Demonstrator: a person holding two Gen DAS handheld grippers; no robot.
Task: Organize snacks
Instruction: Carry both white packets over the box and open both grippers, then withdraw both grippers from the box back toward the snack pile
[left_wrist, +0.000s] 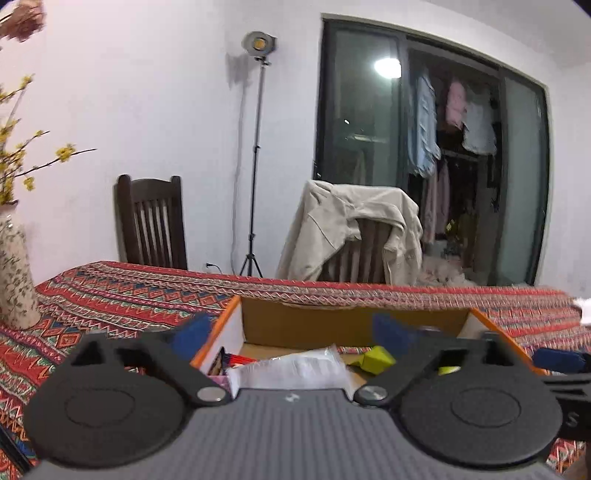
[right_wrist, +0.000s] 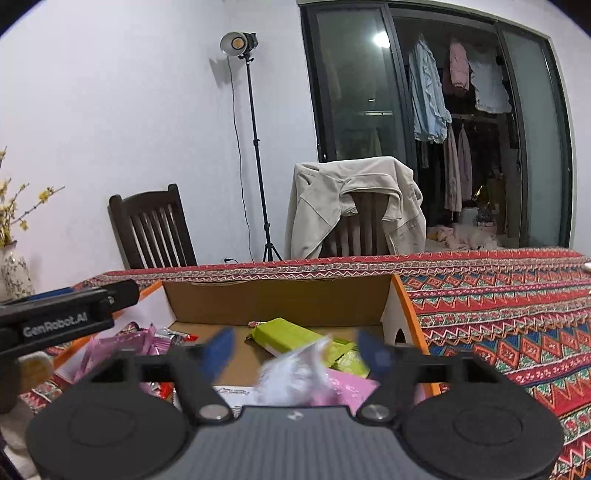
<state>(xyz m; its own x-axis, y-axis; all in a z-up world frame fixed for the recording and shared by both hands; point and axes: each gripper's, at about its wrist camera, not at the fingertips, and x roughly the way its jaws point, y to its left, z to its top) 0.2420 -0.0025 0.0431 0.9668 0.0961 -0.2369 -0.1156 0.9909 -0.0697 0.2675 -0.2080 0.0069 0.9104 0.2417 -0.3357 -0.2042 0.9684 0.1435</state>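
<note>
Box interior: in the left wrist view the tool body hides most of the cardboard box (left_wrist: 354, 325); only the far wall shows.
Clear packet: the clear packet (right_wrist: 295, 373) is smeared by blur in the right wrist view, its print unreadable, possibly still falling.
Fingertips: the blue fingertips (right_wrist: 218, 350) are blurred at their edges.
Pink wrappers: the pink wrappers (right_wrist: 122, 343) are partly behind the left tool (right_wrist: 66, 314).
Vase: the vase (left_wrist: 14, 280) is cut by the left edge.
White object: a white object (left_wrist: 583, 310) at the surface's right edge is too cropped to tell.
</note>
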